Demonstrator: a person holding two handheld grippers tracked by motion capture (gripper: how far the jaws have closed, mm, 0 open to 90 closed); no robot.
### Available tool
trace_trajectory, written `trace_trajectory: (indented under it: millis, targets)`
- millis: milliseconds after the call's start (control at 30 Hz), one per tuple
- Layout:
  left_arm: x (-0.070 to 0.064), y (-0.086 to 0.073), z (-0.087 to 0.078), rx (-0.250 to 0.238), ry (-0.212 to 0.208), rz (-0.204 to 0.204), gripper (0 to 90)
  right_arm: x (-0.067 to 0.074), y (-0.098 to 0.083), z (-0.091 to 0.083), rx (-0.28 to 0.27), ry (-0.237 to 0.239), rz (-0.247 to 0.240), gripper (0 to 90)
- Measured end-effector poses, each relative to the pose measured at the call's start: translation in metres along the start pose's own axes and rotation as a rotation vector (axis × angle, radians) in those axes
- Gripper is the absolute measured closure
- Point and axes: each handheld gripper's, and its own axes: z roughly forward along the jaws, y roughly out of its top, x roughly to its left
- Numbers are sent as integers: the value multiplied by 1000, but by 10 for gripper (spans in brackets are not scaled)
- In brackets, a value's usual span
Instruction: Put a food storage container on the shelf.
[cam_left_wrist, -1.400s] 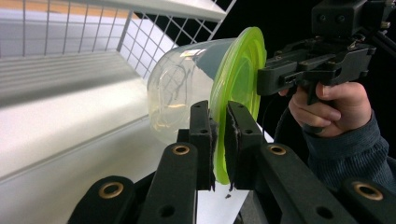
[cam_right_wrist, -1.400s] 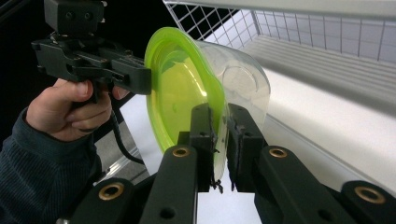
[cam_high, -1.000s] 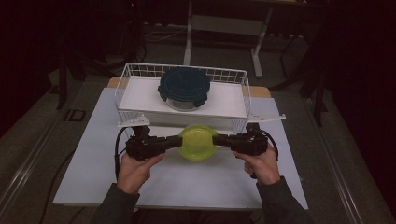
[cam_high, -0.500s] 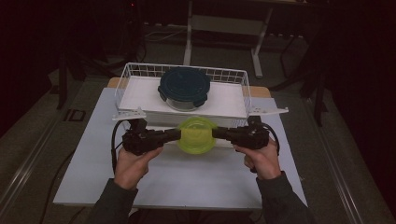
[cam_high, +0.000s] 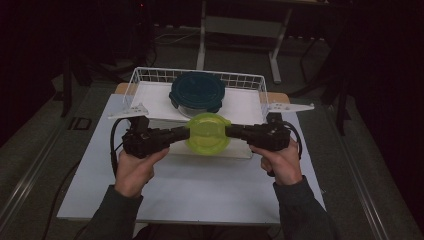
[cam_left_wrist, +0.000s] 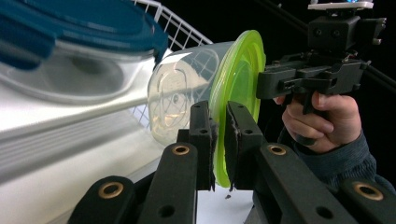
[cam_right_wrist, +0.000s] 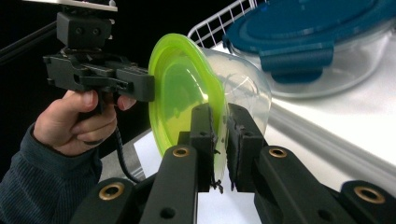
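Note:
A clear round container with a lime-green lid (cam_high: 208, 132) hangs in the air between both hands, just in front of the wire basket. My left gripper (cam_high: 184, 134) is shut on the lid's left rim; my right gripper (cam_high: 230, 131) is shut on its right rim. In the left gripper view the green lid (cam_left_wrist: 236, 88) stands edge-on between my jaws, and the clear tub (cam_left_wrist: 187, 93) points toward the basket. The right gripper view has the lid (cam_right_wrist: 182, 93) pinched the same way, with the left gripper (cam_right_wrist: 149, 88) clamped on its far edge.
A white wire basket (cam_high: 150, 77) stands at the back of the white table (cam_high: 200, 190). It holds a glass bowl with a dark blue clip lid (cam_high: 197, 91). That bowl (cam_left_wrist: 70, 60) lies close behind the held container.
Both hands have risen together with the green-lidded container, which now sits higher against the basket's front edge. Neither grip has changed.

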Motion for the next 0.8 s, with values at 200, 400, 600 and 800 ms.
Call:
trace_trajectory:
  millis: [200, 400, 600, 800]
  targets:
    - [-4, 18, -5, -36, 10, 15, 826, 5, 19, -2, -33, 0, -15, 818]
    - [1, 41, -3, -78, 42, 11, 823, 1, 43, 2, -61, -13, -6, 818]
    - [12, 61, 4, -110, 88, 6, 817, -11, 64, 11, -76, -31, 36, 817]
    - [22, 71, 10, -129, 123, -30, 813, -22, 77, 20, -77, -58, 74, 815]
